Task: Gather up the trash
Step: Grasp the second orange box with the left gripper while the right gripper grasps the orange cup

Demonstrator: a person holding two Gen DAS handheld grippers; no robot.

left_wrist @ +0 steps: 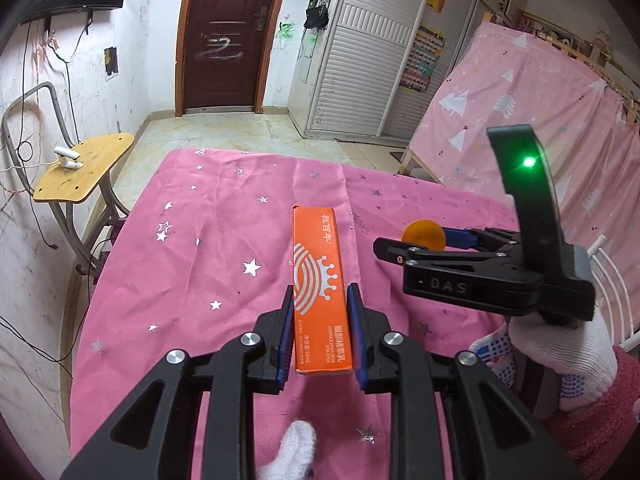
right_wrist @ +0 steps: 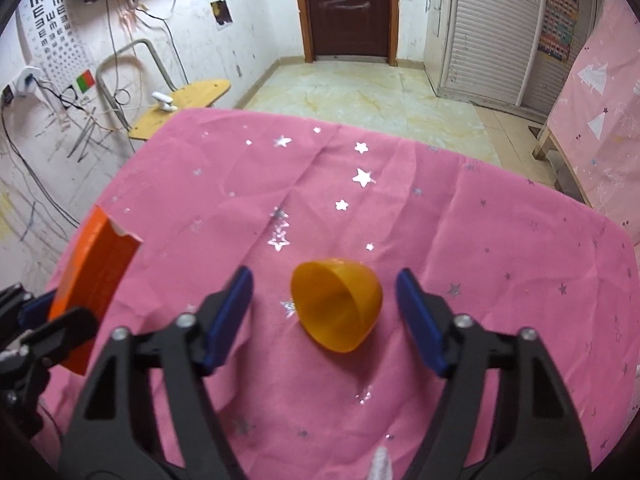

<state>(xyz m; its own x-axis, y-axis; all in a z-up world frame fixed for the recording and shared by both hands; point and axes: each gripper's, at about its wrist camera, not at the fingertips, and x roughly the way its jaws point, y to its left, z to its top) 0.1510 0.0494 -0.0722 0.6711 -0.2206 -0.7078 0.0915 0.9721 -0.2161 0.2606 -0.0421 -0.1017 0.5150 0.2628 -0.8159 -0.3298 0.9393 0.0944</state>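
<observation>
Box (left_wrist: 322,292) left of cup (right_wrist: 336,306), both over tablecloth (right_wrist: 480,240).

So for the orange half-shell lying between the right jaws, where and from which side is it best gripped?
Probably across its rounded wall near the open rim, closing in from both flanks. The orange half-shell lies on its side on the pink cloth, mouth toward the camera, and the right gripper already straddles it with the jaws open.

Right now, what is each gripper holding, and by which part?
The left gripper clamps the orange box across its long sides, near its closer end. The right gripper is open around the orange plastic shell, holding nothing.
</observation>
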